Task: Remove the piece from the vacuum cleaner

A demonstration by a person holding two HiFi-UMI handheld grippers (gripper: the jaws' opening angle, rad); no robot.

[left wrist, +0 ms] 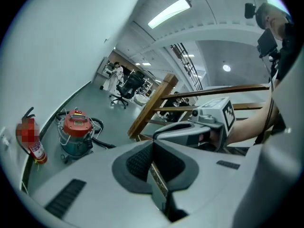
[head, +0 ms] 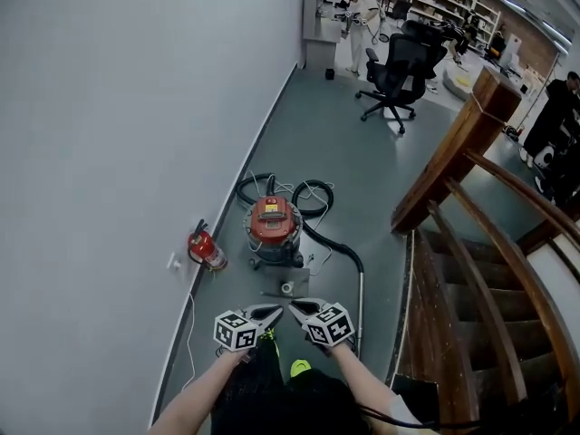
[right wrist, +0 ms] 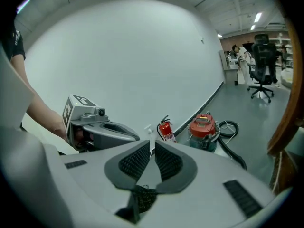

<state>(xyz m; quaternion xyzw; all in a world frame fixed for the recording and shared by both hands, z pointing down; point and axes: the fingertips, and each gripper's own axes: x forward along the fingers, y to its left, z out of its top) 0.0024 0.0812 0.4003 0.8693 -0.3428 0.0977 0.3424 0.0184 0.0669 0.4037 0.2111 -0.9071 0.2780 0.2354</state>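
Observation:
The vacuum cleaner (head: 272, 227) is a grey drum with a red lid, standing on the floor by the wall; it also shows as the vacuum cleaner (left wrist: 76, 132) and the vacuum cleaner (right wrist: 204, 128). Its black hose (head: 337, 243) loops behind it and runs to a metal wand (head: 361, 304). A small pale piece (head: 287, 288) lies on the floor in front of the drum. My left gripper (head: 277, 311) is shut and empty, its tips meeting. My right gripper (head: 294, 308) hangs beside it with a narrow gap and nothing between its pads. Both hover well short of the vacuum.
A red fire extinguisher (head: 205, 248) stands against the grey wall left of the vacuum. A wooden staircase with a handrail (head: 471, 270) rises on the right. A black office chair (head: 399, 66) and a person at desks are far down the room.

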